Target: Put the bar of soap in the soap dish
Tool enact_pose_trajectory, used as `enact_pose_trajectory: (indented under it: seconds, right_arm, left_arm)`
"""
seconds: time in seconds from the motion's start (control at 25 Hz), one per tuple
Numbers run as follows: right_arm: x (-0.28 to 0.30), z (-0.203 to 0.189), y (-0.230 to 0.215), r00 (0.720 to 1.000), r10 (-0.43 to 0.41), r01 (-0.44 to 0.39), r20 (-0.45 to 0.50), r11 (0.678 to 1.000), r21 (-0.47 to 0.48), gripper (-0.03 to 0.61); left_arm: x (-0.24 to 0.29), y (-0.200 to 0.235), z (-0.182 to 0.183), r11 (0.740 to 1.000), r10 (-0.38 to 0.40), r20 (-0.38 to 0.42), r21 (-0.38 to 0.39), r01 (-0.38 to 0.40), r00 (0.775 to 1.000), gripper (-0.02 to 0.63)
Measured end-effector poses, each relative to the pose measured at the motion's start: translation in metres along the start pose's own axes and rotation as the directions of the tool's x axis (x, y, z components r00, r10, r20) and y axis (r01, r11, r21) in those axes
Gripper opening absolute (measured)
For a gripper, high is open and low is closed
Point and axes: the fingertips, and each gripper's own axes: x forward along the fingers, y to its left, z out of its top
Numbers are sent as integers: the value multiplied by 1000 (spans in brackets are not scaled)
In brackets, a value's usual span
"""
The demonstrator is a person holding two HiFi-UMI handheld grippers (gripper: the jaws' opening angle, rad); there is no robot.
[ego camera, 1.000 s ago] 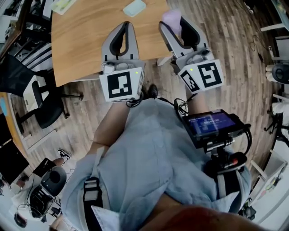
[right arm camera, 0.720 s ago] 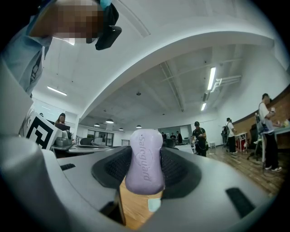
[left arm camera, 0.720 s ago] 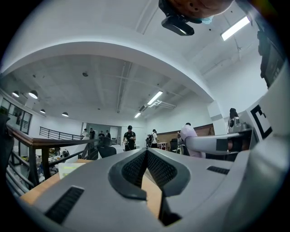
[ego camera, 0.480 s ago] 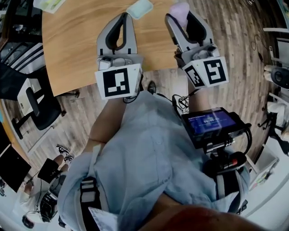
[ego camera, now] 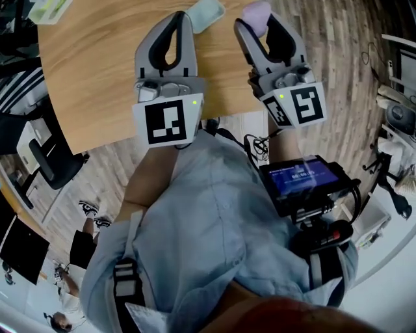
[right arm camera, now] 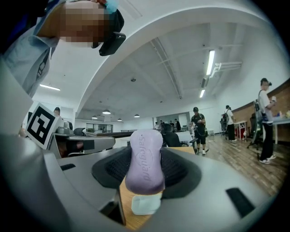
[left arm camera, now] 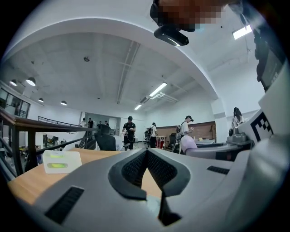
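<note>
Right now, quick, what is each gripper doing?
Left gripper: closed, nothing in it.
Right gripper: closed on the purple bar of soap.

Left tongs closed and empty, right tongs clamped on soap bar — both held level, side by side

Bar of soap: lilac, rounded oblong, brand name embossed along the face turned to the camera. It is clamped between the jaws of the right gripper and held clear of the wooden table. Soap dish: pale mint rounded rectangle, flat on the table, just left of the soap in the head view.
</note>
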Motion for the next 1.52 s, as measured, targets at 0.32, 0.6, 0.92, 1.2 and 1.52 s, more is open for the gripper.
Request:
enact_pose_trajectory:
  seconds: [0.32,0.6,0.92,1.2,1.52]
  right_arm:
    - [34,-53,-9,991,78,-73,-112,996,43,209]
    - [43,-76,3,973,147,-142,-176,989,38,208]
    - [48,-79,30,949,201,-219,-244,974,-50,209]
    - [46,-93,50,906,264,-323,-330,936,-138,209]
    - [28,-118,56,797,323,-495,-510,834,-246,209]
  left_arm:
    - [21,25,-42,997,56,-117,-40,-61,992,6]
    - [11,45,-41,992,103,-139,-57,-112,985,6]
    - [-11,54,-28,983,162,-150,-58,-172,975,6]
    - [-18,61,-28,977,185,-161,-75,-198,970,6]
    - [-23,61,-29,973,196,-168,-89,-212,966,6]
